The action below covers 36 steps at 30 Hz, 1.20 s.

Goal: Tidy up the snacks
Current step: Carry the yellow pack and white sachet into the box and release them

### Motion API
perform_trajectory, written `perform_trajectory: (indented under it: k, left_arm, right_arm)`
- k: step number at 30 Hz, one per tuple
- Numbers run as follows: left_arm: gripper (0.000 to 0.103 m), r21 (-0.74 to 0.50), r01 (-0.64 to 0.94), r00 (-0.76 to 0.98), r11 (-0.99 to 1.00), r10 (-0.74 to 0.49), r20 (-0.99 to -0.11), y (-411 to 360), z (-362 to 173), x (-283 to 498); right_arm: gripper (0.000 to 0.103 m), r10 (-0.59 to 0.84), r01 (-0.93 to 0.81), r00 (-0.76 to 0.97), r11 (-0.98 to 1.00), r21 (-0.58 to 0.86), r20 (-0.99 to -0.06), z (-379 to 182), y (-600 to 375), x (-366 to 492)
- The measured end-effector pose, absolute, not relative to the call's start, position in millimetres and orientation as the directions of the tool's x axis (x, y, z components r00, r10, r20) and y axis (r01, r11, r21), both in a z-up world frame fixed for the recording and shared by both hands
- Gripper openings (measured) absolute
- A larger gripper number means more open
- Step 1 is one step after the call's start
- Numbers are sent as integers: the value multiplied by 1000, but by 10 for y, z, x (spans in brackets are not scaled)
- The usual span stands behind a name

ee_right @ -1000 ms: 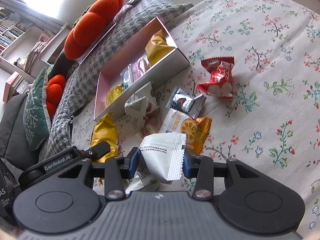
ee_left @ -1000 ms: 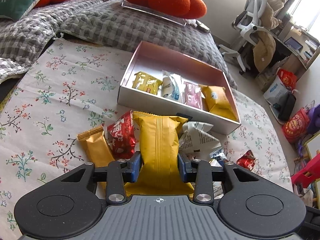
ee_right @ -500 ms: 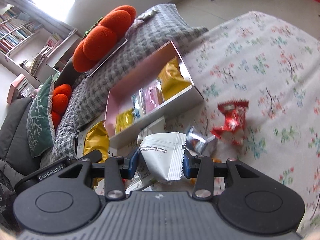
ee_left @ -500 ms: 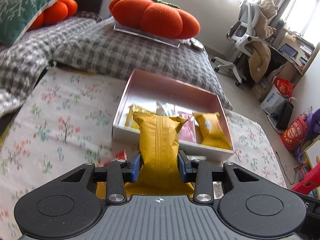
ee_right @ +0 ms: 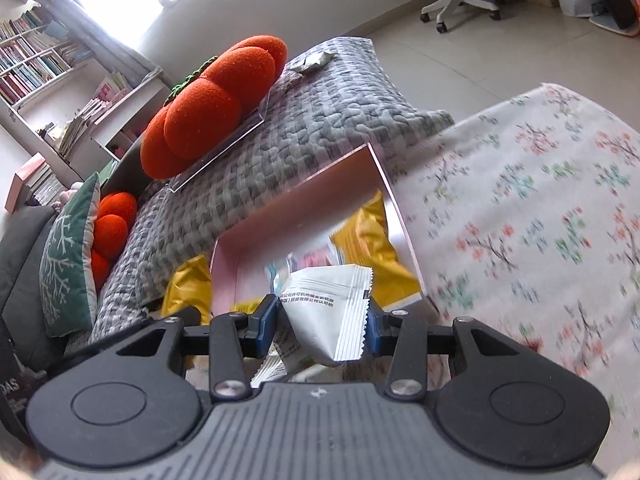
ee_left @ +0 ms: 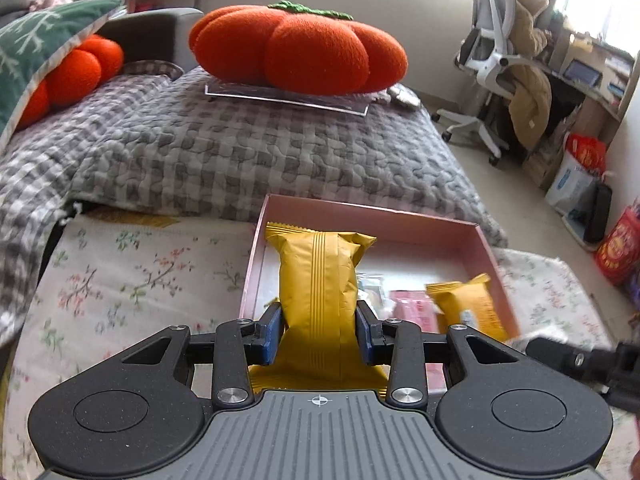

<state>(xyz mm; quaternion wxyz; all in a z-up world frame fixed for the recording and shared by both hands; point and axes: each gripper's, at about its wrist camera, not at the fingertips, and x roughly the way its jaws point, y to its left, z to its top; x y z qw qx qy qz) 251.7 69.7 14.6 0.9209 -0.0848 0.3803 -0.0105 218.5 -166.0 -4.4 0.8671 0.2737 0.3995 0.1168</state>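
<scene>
My left gripper [ee_left: 318,332] is shut on a yellow snack packet [ee_left: 318,280] and holds it upright over the near left part of the pink box [ee_left: 372,210]. My right gripper [ee_right: 322,326] is shut on a white snack packet [ee_right: 332,308] and holds it above the near wall of the same box [ee_right: 304,196]. Inside the box lie a yellow packet [ee_left: 470,308], a pink packet [ee_left: 412,310] and others, partly hidden. The left gripper's yellow packet also shows in the right wrist view [ee_right: 188,292].
The box sits on a floral cloth [ee_left: 132,276] that borders a grey checked quilt [ee_left: 260,152]. An orange pumpkin cushion [ee_left: 298,52] rests on a clear tray behind. An office chair [ee_left: 492,64] and bags stand on the floor at right.
Both grippers have risen from the loose snack pile and moved forward over the pink box, each still holding its packet. The pile has dropped out of view.
</scene>
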Motion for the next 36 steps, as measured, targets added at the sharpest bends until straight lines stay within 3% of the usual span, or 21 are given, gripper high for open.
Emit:
perform_trajectory:
  k: [8,15,21,30,32,34,36]
  left_arm:
    - [35,-87,-17,689,996,-51,-723,658,-158,2703]
    - [36,-123,-24,699,992,-71,-711,746,-212,2643]
    - [37,-125,-14,693,992,-81,-717,760,-220,2648]
    - [39,-153,-36,688,988,-86,-721,897,-236,2678]
    - [40,-164,-31,688,986,-98,-719,907,-238,2667]
    - [40,-165,-23,689,986,-103,-717,907,-228,2654]
    - [43,-173,-26,690,985,-108,-715,920,-204,2646]
  right_arm:
    - [39,431,-19,648,833,553,-628,-130,-1463,2586]
    - [39,465,-41,643,815,579,-609,-236,-1261,2897]
    - [39,532,-3,631,729,684,-564,-350,-1052,3245]
    - [40,553,-31,621,725,688,-555,-431,-618,3551]
    - [46,550,-39,603,744,668,-578,-470,-555,3599]
    - [59,566,-66,550,763,643,-614,-497,-511,3653]
    - [67,572,-80,562,757,649,-598,-458,-589,3597]
